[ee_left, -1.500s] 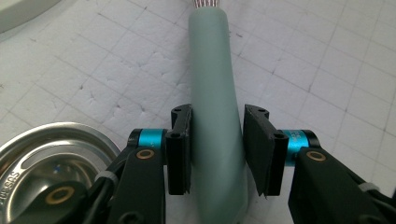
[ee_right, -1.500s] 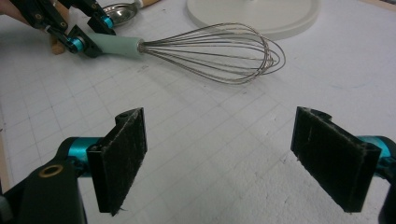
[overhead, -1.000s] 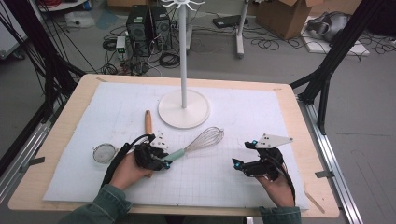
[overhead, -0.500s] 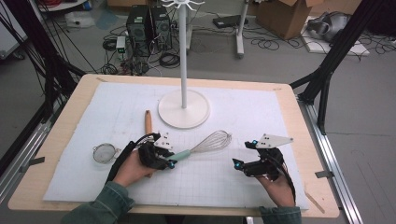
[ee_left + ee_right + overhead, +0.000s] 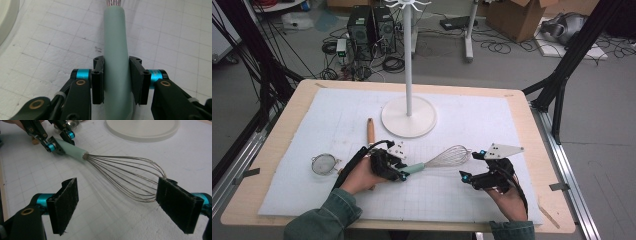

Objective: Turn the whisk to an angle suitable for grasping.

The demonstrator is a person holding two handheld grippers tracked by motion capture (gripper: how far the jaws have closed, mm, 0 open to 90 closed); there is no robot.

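We see the left gripper (image 5: 401, 173) clamped on the pale green handle of the whisk (image 5: 439, 161), which sits near the middle of the counter (image 5: 532, 130), toward its near edge. The right gripper (image 5: 468, 176) has its jaws spread wide, empty, just beside the wire loops. A stand (image 5: 408, 116) rises farther back; a small strainer (image 5: 324, 163) lies toward the left edge.
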